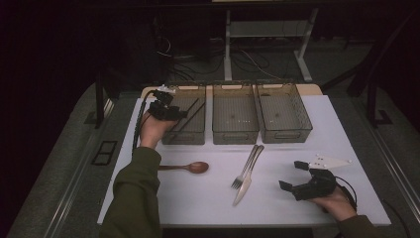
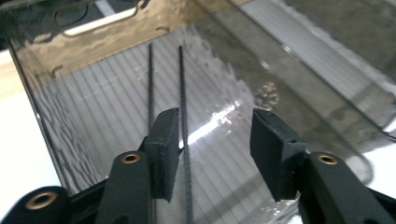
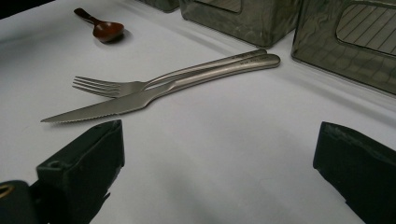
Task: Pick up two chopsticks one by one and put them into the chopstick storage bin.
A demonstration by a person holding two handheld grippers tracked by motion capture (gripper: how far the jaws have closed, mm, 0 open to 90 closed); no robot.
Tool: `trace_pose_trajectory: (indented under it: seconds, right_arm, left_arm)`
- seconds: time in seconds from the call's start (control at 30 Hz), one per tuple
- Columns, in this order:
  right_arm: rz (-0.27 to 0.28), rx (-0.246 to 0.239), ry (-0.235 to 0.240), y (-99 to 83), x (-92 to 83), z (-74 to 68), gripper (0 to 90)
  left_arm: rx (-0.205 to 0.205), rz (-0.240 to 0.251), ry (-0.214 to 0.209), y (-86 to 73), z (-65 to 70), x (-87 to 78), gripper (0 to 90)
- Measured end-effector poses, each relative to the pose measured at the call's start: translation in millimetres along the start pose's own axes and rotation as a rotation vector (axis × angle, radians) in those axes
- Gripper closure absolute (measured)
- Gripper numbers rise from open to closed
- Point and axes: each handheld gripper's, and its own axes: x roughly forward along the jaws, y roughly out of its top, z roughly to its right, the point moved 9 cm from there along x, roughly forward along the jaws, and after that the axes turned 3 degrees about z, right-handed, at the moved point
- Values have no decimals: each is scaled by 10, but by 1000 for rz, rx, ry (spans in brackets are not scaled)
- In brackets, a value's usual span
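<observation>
R gripper [image 1: 296, 176], lower right, jaws wide, empty. Fork [image 1: 246, 168] & knife [image 1: 249, 181] mid-frame: stiff, slick steel, thin; take by handles. Spoon [image 1: 190, 167] left. Upper left, L gripper [image 1: 173, 113] part open over chopsticks [image 2: 182, 102] in left bin [image 1: 188, 136]: light, roll easily.

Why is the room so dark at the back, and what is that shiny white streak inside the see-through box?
In the high view, light falls on the white table while the floor behind stays dim. In the left gripper view, the streak is glare on the ribbed bottom of the clear smoky plastic bin, near two thin black chopsticks. In the right gripper view, the steel knife and steel fork are sharp, and the near black jaws look blurred.
</observation>
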Motion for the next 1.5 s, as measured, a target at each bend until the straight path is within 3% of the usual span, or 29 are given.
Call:
trace_pose_trajectory:
  seconds: [0.27, 0.63, 1.0, 1.2, 1.5]
  right_arm:
    - [0, 0, -2, -1, 2, 4, 15]
    - [-1, -1, -2, -3, 4, 2, 14]
    - [-6, 3, -2, -7, 2, 0, 14]
    - [-2, -1, -4, -3, 3, 4, 14]
    - [0, 4, -3, 2, -1, 8, 14]
  left_arm:
    - [55, 68, -68, 51, 271, -218, 405]
    - [113, 117, -137, -63, 655, -510, 314]
    - [121, 149, -196, -334, 938, -681, 267]
    - [113, 162, -213, -489, 1011, -703, 258]
    - [139, 171, -221, -758, 1104, -685, 233]
